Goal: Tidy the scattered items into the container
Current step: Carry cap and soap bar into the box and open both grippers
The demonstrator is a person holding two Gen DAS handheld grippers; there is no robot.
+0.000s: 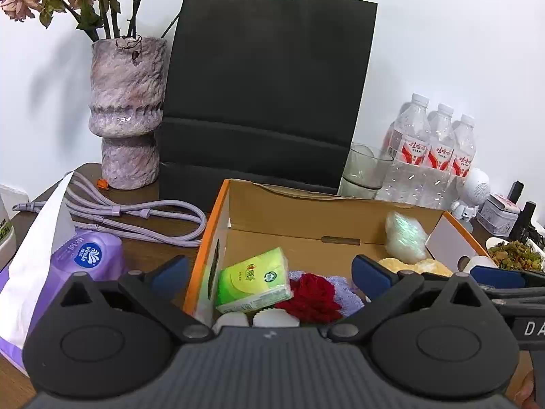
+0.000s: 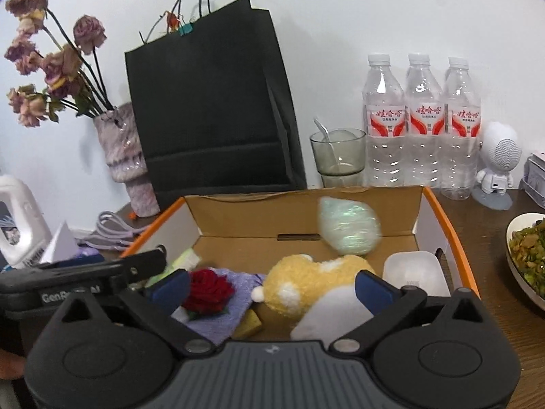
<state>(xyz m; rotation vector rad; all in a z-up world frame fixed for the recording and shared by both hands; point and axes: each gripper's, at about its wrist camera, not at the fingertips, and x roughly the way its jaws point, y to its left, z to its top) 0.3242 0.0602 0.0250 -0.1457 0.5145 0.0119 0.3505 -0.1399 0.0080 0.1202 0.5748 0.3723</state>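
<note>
Now the cardboard box (image 2: 442, 214) on the worktop (image 2: 487, 238) already holds my tidied items: the yellow plush (image 2: 306, 283), the green tissue pack (image 1: 253, 281), the red rose (image 1: 311, 294). Both tongs, left (image 1: 269, 274) and right (image 2: 272, 288), gape empty over it, perhaps just unloaded.

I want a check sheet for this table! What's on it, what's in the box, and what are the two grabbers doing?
Surface: brown wooden table, crowded.
Job's things: cardboard box holds green tissue pack, red rose, purple cloth, yellow plush toy, shimmery bundle, white tray.
Clutter: purple tissue pack outside the box; plate of food.
Grippers: left gripper and right gripper, jaws wide, holding nothing.
Cables: purple cord beside the box.
Surroundings: black paper bag, vase, three water bottles, glass.
</note>
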